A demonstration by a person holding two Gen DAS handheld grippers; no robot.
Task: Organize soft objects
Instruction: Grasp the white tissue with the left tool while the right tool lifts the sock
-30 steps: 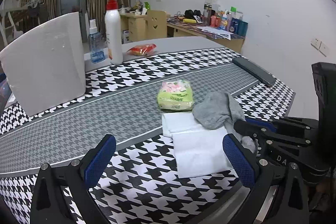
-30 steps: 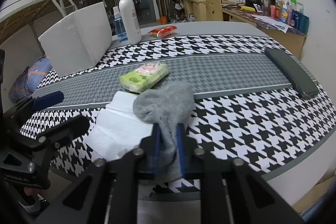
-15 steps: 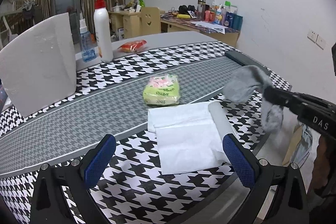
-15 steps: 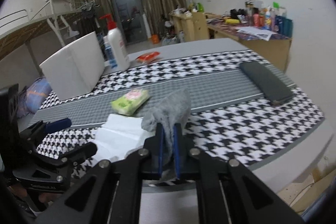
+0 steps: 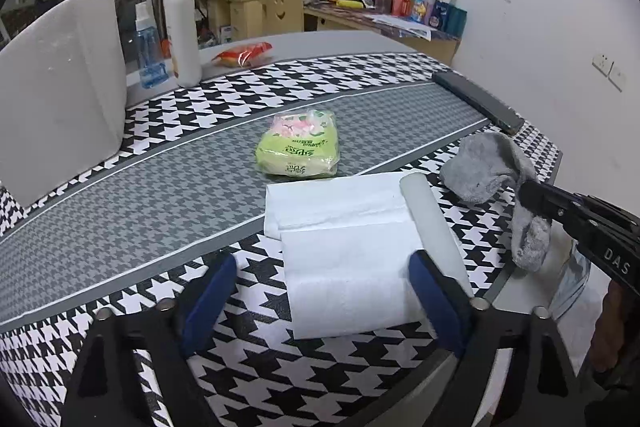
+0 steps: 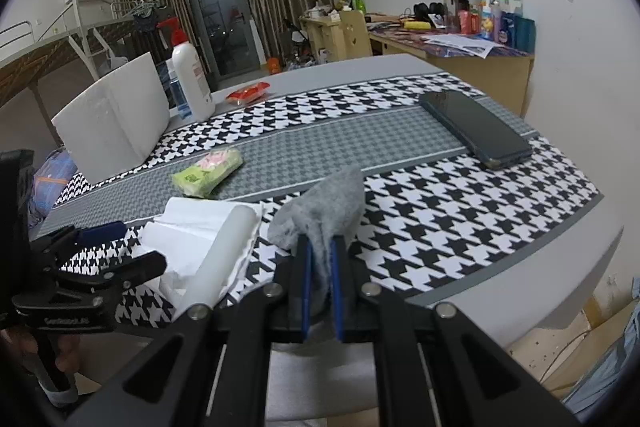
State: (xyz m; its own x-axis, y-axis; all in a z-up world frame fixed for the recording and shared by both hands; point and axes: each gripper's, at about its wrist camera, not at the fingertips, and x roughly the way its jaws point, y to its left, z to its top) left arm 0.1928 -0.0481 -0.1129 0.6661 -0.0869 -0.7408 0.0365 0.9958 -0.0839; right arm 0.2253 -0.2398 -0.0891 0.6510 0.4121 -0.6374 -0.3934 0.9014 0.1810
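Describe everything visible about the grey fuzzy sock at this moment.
The grey fuzzy sock looks like soft, fleecy knit, crumpled and limp. The right gripper is shut on its middle, holding it clear of the houndstooth tablecloth near the table's front edge. In the left wrist view one end bunches above the jaws and the other hangs below them. It sits right of the white folded towel; nothing but the blue pads touches it.

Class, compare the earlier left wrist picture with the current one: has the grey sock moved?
Yes. The grey sock, pinched in the right gripper, has left the white cloth and now hangs to its right, toward the table edge.
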